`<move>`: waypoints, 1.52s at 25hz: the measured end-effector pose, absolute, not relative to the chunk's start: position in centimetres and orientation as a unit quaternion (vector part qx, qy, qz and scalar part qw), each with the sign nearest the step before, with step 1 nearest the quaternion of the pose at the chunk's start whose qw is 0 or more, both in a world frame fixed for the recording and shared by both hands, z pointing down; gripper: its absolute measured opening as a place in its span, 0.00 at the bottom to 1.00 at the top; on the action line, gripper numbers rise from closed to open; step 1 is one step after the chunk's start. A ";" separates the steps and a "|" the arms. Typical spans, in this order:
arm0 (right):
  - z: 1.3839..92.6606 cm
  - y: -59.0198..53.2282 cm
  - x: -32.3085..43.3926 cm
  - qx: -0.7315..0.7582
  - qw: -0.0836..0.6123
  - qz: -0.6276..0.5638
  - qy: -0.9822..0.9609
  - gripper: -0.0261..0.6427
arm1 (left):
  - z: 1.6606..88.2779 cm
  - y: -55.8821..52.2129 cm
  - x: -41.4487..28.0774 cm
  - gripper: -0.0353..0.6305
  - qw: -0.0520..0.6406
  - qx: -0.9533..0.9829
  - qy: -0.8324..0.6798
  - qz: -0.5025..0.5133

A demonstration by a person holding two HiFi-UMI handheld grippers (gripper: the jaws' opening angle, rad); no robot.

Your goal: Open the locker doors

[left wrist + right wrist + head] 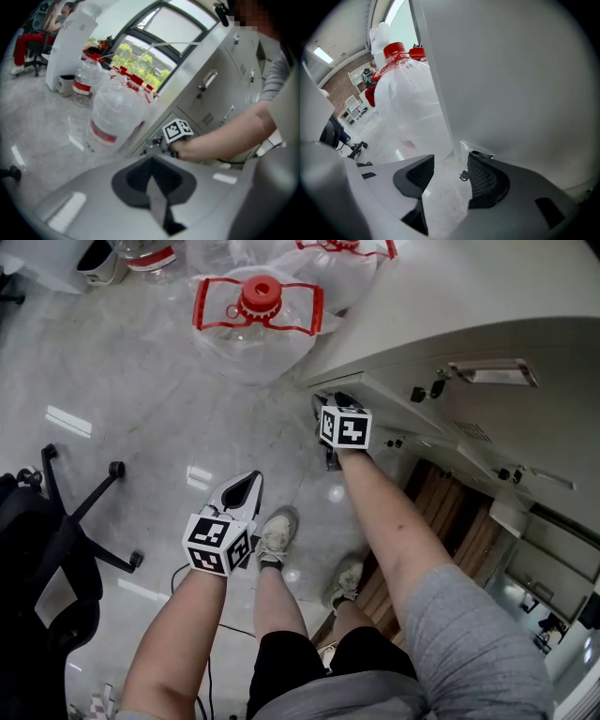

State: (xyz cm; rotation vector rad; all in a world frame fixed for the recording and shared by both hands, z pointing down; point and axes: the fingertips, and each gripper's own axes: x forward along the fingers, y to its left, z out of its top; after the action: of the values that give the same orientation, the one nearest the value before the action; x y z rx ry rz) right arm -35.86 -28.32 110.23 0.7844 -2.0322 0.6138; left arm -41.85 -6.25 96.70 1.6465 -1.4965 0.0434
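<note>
Locker: grey metal, standing to the person's right, with door handles along its front. Locker door: a plain grey panel filling the right side of the right gripper view, long axis upright. Its free edge runs down and ends just ahead of the gap between that gripper's jaws. Right gripper: reached forward to the locker's near corner and by far the nearer of the two. Its jaws stand wide apart with nothing pressed between the pads. A small metal tab on the door sits just above the right-hand jaw; whether they touch cannot be told. Left gripper: held low over the floor, well apart from the locker, jaws together and empty. Judgement: the coming move depends on getting the door's edge or tab between the open jaws. Also present: water bottles with red caps, on the floor beyond the locker's corner.
</note>
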 end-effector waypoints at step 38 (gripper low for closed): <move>108.9 -11.0 -8.4 0.326 0.438 0.368 -0.753 0.31 | 93.3 -5.6 -23.0 0.06 0.446 0.715 -0.534 0.075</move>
State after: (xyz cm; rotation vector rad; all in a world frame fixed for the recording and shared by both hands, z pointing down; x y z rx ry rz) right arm -8.43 -11.02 108.92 0.8105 -1.8714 0.9153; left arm -22.98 -5.62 93.32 1.7698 -1.3217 0.1856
